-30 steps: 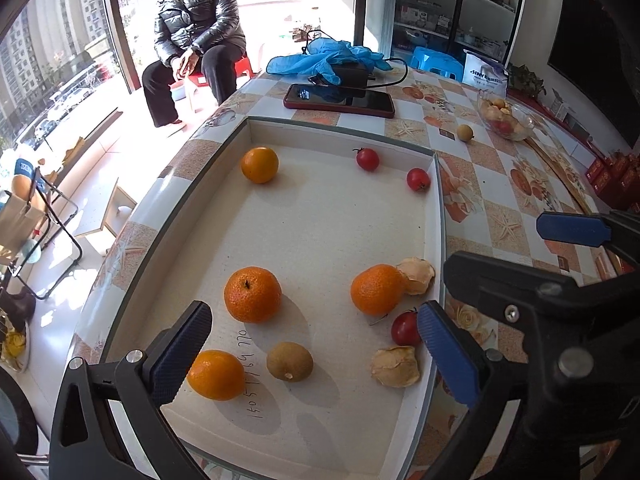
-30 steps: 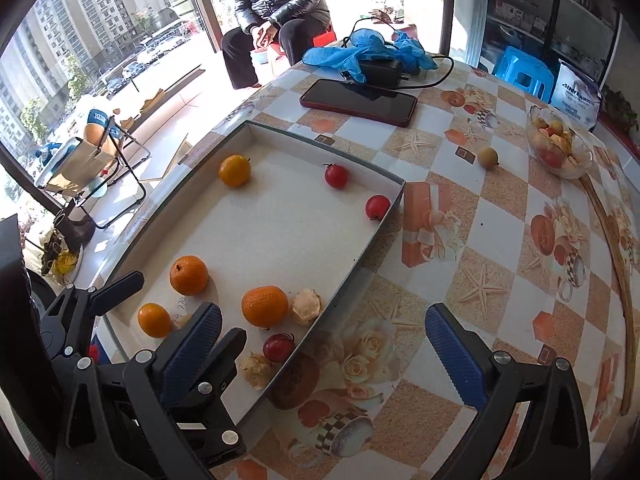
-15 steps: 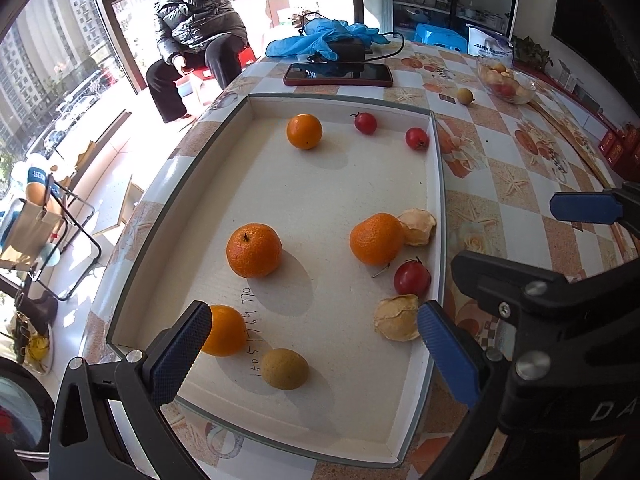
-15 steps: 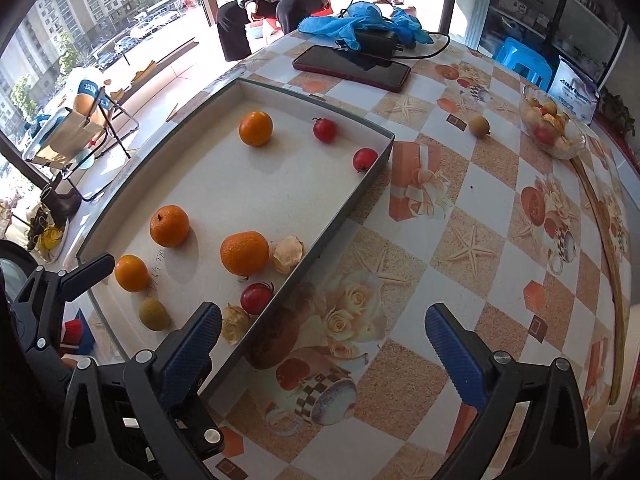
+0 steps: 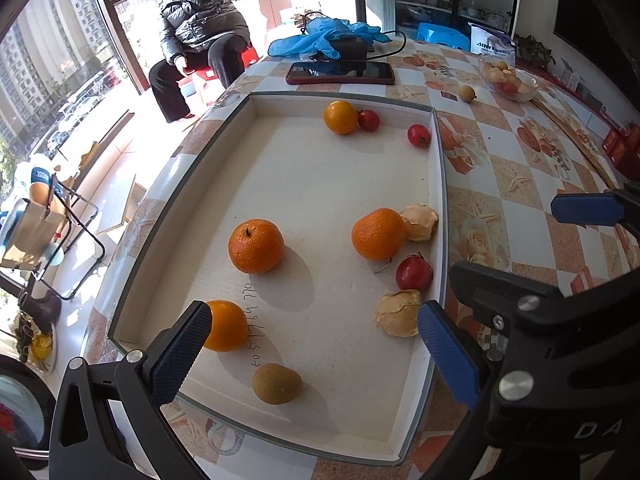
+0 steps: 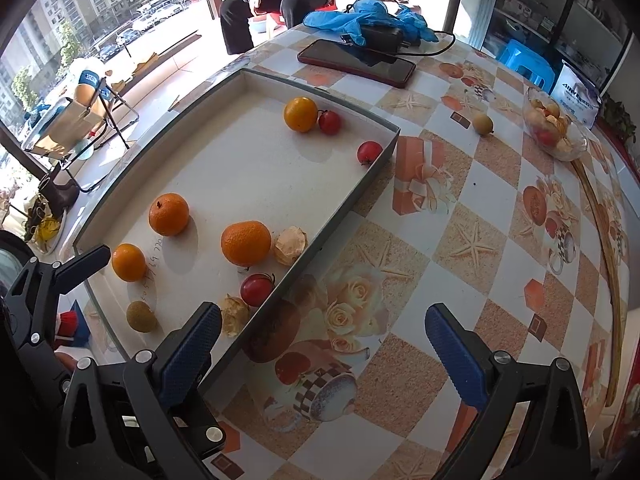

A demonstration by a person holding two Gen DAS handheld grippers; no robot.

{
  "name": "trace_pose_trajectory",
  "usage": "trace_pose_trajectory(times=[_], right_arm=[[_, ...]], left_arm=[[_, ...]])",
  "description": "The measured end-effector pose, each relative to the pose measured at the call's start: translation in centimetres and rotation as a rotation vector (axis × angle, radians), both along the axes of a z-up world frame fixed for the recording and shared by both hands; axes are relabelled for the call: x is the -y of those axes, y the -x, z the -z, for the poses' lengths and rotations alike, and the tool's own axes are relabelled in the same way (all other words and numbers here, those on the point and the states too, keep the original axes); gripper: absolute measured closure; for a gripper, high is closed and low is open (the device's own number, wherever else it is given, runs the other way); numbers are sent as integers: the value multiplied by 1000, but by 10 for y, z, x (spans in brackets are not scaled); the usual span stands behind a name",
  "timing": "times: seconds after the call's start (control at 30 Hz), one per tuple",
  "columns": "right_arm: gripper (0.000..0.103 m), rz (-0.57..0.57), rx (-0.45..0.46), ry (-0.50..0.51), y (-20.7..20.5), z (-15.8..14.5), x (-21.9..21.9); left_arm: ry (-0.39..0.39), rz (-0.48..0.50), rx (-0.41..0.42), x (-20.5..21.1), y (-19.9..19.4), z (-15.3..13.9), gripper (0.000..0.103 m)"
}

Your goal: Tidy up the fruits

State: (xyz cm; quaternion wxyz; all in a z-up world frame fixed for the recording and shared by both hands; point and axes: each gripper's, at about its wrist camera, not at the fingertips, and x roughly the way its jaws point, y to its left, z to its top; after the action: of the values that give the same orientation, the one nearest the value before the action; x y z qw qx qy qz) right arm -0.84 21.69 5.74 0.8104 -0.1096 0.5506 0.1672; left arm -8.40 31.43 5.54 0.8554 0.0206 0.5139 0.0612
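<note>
The white tray (image 5: pixel 438 184) on the patterned surface (image 6: pixel 472 208) holds four oranges, three red fruits, two dry husks and one brown-green fruit (image 5: pixel 277 383).

- Oranges: one (image 5: pixel 340 117) at the far edge, touching a red fruit (image 5: pixel 368 120); three toward the near end.
- Left hand-held gripper (image 5: pixel 312 354): released, empty, above the tray's near edge.
- Right hand-held gripper (image 6: pixel 320 354): released, empty, over the surface beside the tray.
- Outside the tray: one small fruit (image 6: pixel 483 124), one glass bowl (image 6: pixel 576 148) of fruit.

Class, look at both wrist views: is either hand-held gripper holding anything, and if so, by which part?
Nothing is held. The left hand-held gripper and the right hand-held gripper are both open with bare pads; all the fruit lies loose in the tray.
</note>
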Motion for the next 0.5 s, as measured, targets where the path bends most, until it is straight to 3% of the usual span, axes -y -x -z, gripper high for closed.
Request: trace_pose_trajectory(times=[0.5], right_arm=[[1, -24, 25, 38, 8, 0, -5]], left_arm=[[-9, -3, 16, 2, 5, 1, 0]])
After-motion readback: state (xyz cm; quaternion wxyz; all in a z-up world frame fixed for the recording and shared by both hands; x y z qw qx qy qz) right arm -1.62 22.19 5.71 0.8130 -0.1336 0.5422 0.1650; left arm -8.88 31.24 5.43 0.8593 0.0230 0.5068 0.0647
